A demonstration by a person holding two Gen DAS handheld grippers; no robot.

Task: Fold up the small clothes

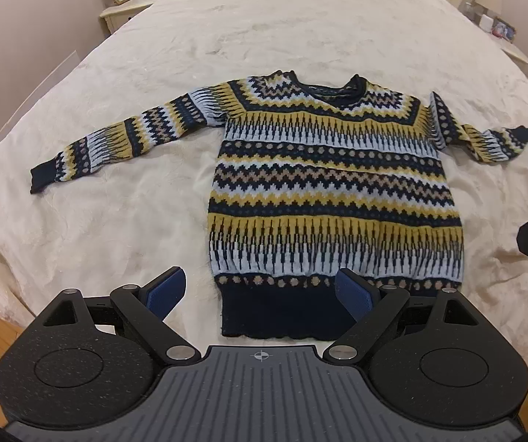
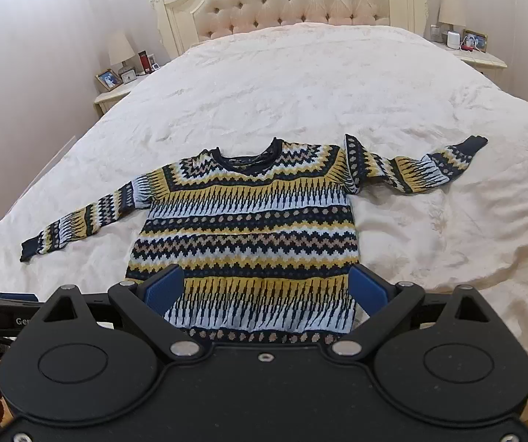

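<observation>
Two spread grippers (image 1: 260,291) (image 2: 267,291) above flat sweater (image 1: 334,184)

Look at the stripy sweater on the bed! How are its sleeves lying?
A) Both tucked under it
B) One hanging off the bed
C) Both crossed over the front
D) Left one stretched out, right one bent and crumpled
D: on the sweater, the left sleeve lies straight out, while the right sleeve is kinked and bunched near the shoulder.
</observation>
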